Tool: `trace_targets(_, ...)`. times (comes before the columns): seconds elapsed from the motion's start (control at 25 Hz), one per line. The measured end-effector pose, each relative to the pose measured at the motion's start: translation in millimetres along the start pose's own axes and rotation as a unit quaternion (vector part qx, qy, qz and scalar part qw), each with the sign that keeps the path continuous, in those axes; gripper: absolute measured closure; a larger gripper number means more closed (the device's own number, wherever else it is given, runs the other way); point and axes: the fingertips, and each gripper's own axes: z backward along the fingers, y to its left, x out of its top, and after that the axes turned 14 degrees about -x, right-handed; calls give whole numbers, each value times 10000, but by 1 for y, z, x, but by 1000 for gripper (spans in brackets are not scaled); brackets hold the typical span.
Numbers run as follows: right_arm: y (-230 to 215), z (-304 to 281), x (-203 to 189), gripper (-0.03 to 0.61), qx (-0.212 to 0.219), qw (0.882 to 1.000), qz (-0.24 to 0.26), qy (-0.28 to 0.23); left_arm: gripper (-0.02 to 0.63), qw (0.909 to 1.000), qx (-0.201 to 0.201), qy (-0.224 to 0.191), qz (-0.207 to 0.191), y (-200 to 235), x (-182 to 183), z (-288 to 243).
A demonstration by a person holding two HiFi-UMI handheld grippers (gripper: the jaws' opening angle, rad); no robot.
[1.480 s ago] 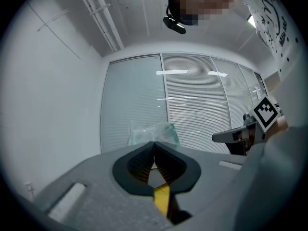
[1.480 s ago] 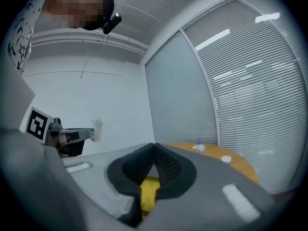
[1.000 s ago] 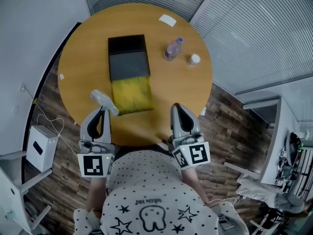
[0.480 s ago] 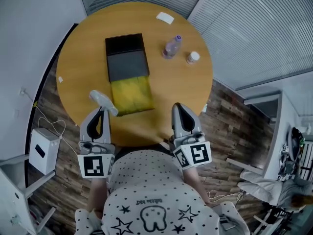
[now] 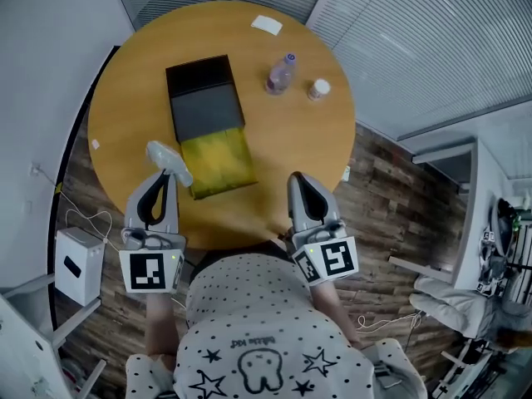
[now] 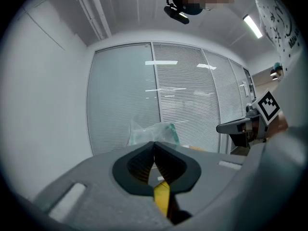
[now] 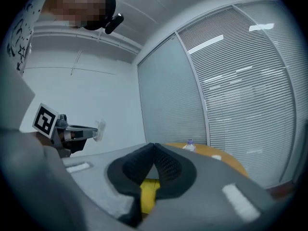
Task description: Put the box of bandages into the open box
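The open box (image 5: 204, 113) lies on the round wooden table (image 5: 307, 148); it is black, with a yellow lining (image 5: 221, 161) at its near end. My left gripper (image 5: 166, 175) hovers over the table's near left edge, just left of the yellow part. It is shut on the box of bandages (image 5: 169, 162), a pale packet in clear wrap that sticks out past the tips. In the left gripper view the packet (image 6: 153, 132) rises above the closed left gripper (image 6: 154, 143). My right gripper (image 5: 298, 179) is shut and holds nothing, and the right gripper view also shows the right gripper (image 7: 154, 146) closed.
A small clear bottle (image 5: 280, 73), a white-capped jar (image 5: 317, 89) and a white card (image 5: 267, 25) stand on the table's far side. A white device (image 5: 77, 254) with cables sits on the floor at the left. The table's near edge runs under both grippers.
My left gripper has drifted a little to the left with the packet still in it. The right gripper has stayed put. The head view has swung slightly.
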Motion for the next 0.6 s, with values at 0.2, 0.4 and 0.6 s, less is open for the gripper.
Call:
trace_targets(0.2, -8, 2, -3, 574, -149, 9999, -37, 21, 603, 9994, -303, 166, 15, 0, -12, -30)
trace_targets(0.4, -20, 0, -6, 574, -344, 9994, -79, 72, 603, 9966, -698, 428, 61, -8, -34, -68)
trace_targets(0.6, -30, 10, -5, 574, -527, 9985, -94, 84, 603, 9930, -921, 732, 76, -22, -60, -89)
